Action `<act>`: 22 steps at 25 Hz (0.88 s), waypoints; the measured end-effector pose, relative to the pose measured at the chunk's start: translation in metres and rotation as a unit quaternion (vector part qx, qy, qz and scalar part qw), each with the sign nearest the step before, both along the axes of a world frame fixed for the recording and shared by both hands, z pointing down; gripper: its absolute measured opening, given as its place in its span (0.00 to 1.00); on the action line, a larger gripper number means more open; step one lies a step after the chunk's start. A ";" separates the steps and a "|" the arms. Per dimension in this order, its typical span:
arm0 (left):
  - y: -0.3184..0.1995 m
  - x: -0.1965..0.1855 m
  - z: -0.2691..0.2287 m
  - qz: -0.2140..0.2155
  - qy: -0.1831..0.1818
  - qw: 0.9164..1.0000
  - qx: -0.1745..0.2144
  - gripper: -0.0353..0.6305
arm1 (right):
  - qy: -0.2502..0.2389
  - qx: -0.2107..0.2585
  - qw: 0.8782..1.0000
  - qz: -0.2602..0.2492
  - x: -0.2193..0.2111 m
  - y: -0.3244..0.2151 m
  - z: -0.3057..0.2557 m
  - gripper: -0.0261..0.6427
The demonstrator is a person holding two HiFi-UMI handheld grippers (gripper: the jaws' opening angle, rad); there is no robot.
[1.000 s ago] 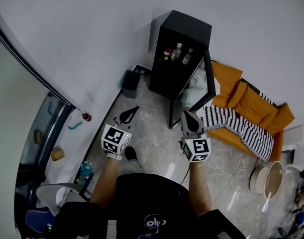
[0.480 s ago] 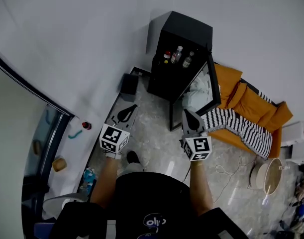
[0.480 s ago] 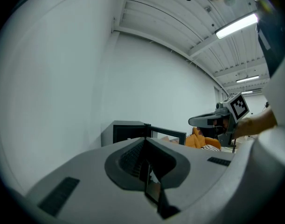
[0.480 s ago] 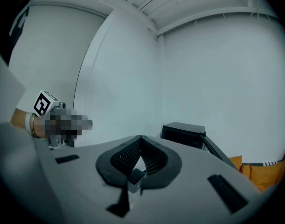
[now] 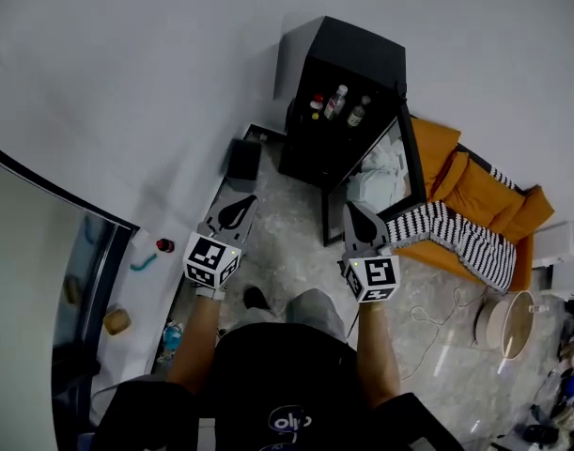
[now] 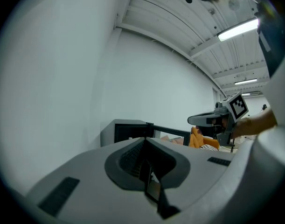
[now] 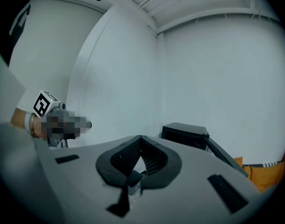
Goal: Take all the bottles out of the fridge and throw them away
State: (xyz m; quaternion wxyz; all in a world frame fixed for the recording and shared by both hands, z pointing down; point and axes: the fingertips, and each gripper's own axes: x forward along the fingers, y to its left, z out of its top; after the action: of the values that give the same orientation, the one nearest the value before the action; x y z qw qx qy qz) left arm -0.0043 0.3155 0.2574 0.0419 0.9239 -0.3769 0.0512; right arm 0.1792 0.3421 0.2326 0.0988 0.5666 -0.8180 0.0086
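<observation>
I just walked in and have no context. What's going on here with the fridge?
A person holds a grey two-jaw gripper in each hand. The left gripper and the right gripper are both shut and empty, and both point toward a small black fridge standing by the wall ahead. Its glass door is swung open, and several bottles stand on the upper shelf inside. Neither gripper is at the fridge, so no bottle is grabbed yet. An orange sofa sits to the fridge's right.

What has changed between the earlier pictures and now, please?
The person stepped toward the open fridge, a knee coming into view, carrying both claws along. Nothing was grabbed or released: left claw and right claw stay shut and empty, and the bottles still stand in the fridge.
</observation>
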 end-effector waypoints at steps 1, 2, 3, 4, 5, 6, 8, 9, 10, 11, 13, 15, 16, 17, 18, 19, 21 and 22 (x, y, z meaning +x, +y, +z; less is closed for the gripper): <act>-0.005 0.000 0.001 0.000 0.000 1.000 0.000 0.06 | 0.002 0.000 1.000 0.000 0.000 -0.004 0.001 0.04; -0.010 0.001 0.001 0.000 -0.001 1.000 -0.001 0.06 | 0.005 -0.004 1.000 0.001 0.002 -0.008 0.003 0.04; -0.015 0.003 0.002 0.000 -0.001 1.000 -0.001 0.06 | 0.006 -0.010 1.000 0.002 0.004 -0.013 0.005 0.04; -0.020 0.006 0.004 0.000 -0.002 1.000 -0.001 0.06 | 0.005 -0.013 1.000 0.003 0.007 -0.019 0.007 0.04; -0.026 0.009 0.006 0.000 -0.004 1.000 -0.002 0.06 | 0.004 -0.011 1.000 0.002 0.010 -0.027 0.009 0.04; -0.032 0.012 0.008 -0.001 -0.006 1.000 -0.003 0.06 | 0.002 -0.005 1.000 0.000 0.013 -0.036 0.009 0.04; -0.046 0.016 0.013 -0.007 -0.010 1.000 -0.003 0.06 | -0.002 0.002 1.000 -0.003 0.020 -0.056 0.011 0.04; -0.055 0.018 0.014 -0.011 -0.011 1.000 -0.003 0.06 | -0.004 0.003 1.000 -0.005 0.023 -0.066 0.013 0.04; -0.064 0.020 0.015 -0.015 -0.011 1.000 -0.003 0.06 | -0.007 0.003 1.000 -0.008 0.026 -0.078 0.015 0.04; -0.074 0.022 0.016 -0.019 -0.011 1.000 -0.004 0.06 | -0.010 0.004 1.000 -0.011 0.029 -0.090 0.015 0.04; -0.096 0.029 0.017 -0.024 -0.013 1.000 -0.008 0.06 | -0.016 0.003 1.000 -0.019 0.036 -0.117 0.016 0.04; -0.119 0.037 0.017 -0.029 -0.016 0.999 -0.010 0.06 | -0.021 -0.003 0.999 -0.028 0.043 -0.144 0.015 0.04; -0.131 0.041 0.016 -0.031 -0.017 0.999 -0.010 0.06 | -0.022 -0.001 0.999 -0.034 0.045 -0.157 0.014 0.04; -0.141 0.045 0.014 -0.033 -0.017 0.999 -0.010 0.06 | -0.023 0.002 0.999 -0.040 0.048 -0.170 0.012 0.04; -0.152 0.049 0.012 -0.035 -0.016 0.999 -0.009 0.06 | -0.024 0.005 0.999 -0.045 0.051 -0.183 0.010 0.04; -0.162 0.055 0.010 -0.037 -0.015 0.999 -0.009 0.06 | -0.024 0.006 0.999 -0.049 0.054 -0.196 0.009 0.04; -0.181 0.067 0.008 -0.039 -0.013 0.999 -0.010 0.06 | -0.026 0.006 0.998 -0.054 0.062 -0.218 0.006 0.04; -0.190 0.074 0.007 -0.038 -0.012 0.999 -0.011 0.06 | -0.027 0.005 0.998 -0.057 0.066 -0.228 0.006 0.04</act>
State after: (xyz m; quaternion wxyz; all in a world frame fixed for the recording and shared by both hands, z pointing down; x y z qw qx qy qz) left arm 0.0700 0.1259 0.2647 0.0493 0.9076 -0.4119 0.0651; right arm 0.2456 0.1145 0.2382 0.0742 0.5194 -0.8512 0.0136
